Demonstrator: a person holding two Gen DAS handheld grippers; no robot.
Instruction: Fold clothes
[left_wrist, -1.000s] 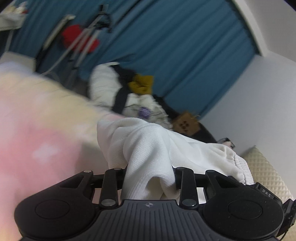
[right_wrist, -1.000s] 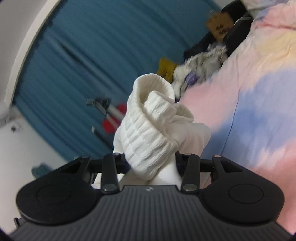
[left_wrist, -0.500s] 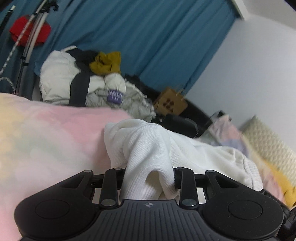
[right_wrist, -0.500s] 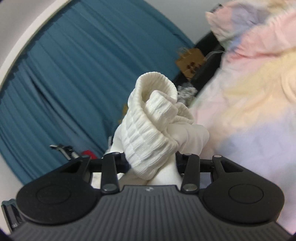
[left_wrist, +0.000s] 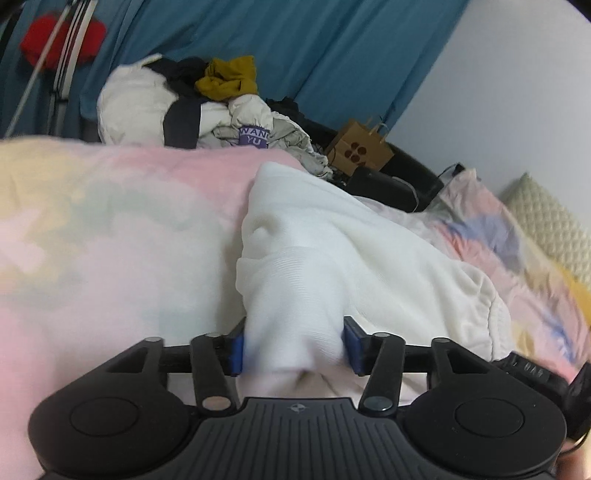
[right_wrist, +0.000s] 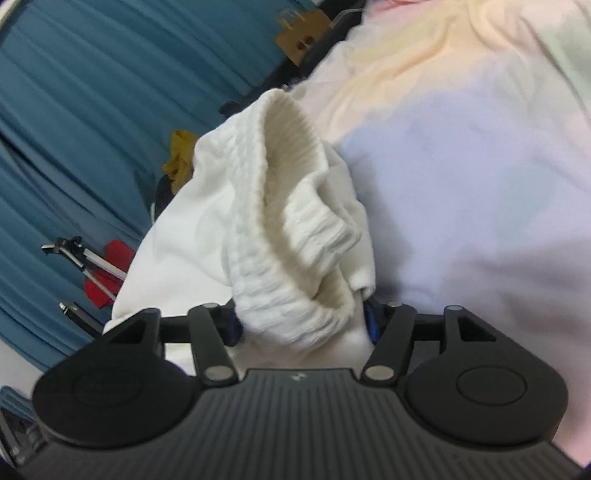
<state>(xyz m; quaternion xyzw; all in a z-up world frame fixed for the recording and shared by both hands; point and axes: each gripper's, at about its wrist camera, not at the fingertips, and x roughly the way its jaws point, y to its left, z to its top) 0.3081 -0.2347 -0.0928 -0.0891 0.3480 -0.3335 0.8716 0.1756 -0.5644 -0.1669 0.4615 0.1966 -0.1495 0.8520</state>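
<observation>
A white knit garment (left_wrist: 332, 258) lies over a pastel tie-dye bedspread (left_wrist: 92, 240). My left gripper (left_wrist: 293, 350) is shut on a fold of the white garment, with blue pads (left_wrist: 237, 350) showing at each side of the cloth. My right gripper (right_wrist: 303, 321) is shut on the garment's ribbed cuff or hem (right_wrist: 295, 229), which bunches up in front of the camera. The fingertips of both grippers are hidden by fabric.
A pile of clothes (left_wrist: 192, 103) with a mustard item sits past the bed's far edge, before a blue curtain (left_wrist: 295, 48). A brown paper bag (left_wrist: 358, 149) and dark bag stand by the wall. A tripod with red cloth (right_wrist: 99, 269) stands at left. A cream pillow (left_wrist: 550, 225) lies right.
Both grippers have swung downward toward the bedspread while keeping hold of the garment. The white cloth now spreads wider over the bed in the left view.
</observation>
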